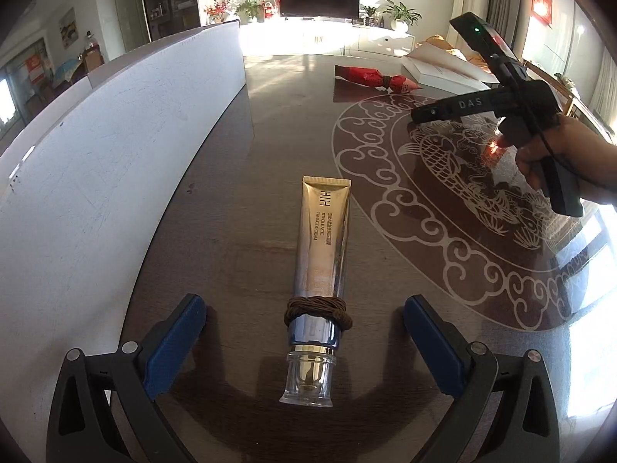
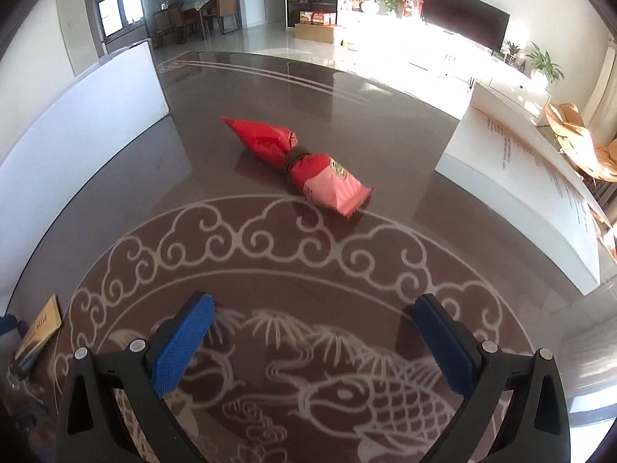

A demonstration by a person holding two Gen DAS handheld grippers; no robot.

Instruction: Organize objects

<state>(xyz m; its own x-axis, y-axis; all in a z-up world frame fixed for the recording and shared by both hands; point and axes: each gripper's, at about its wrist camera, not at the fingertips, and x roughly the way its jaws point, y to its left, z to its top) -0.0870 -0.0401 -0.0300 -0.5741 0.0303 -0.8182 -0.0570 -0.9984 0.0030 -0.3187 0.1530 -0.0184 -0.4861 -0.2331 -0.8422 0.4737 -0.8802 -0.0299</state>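
The left tongs (image 1: pixel 304 341) are spread as wide as they go. Their blue pads (image 1: pixel 175 341) stand on each side of a gold tube (image 1: pixel 322 254) and do not touch it. The tube lies flat on the dark desk (image 1: pixel 239 200), low in the middle of the left wrist view. Its clear cap (image 1: pixel 308 384) points to the bottom of the frame. A brown band (image 1: pixel 318 310) is wrapped around the tube near the cap.

The right tongs (image 2: pixel 314 343) are spread wide too, and nothing is between them. They hang over a fish drawing (image 2: pixel 347 397) on the desk. In the left wrist view they show at the right edge, held by a hand (image 1: pixel 559 158).

A red packet (image 2: pixel 297 166) lies in the middle of the right wrist view, well ahead of the right tongs. A dark band (image 2: pixel 295 156) is tied around its middle. A white book (image 2: pixel 520 193) sits on the right side. A white board (image 2: pixel 77 127) stands at the left edge. One end of the gold tube peeks in at the lower left of the right wrist view.
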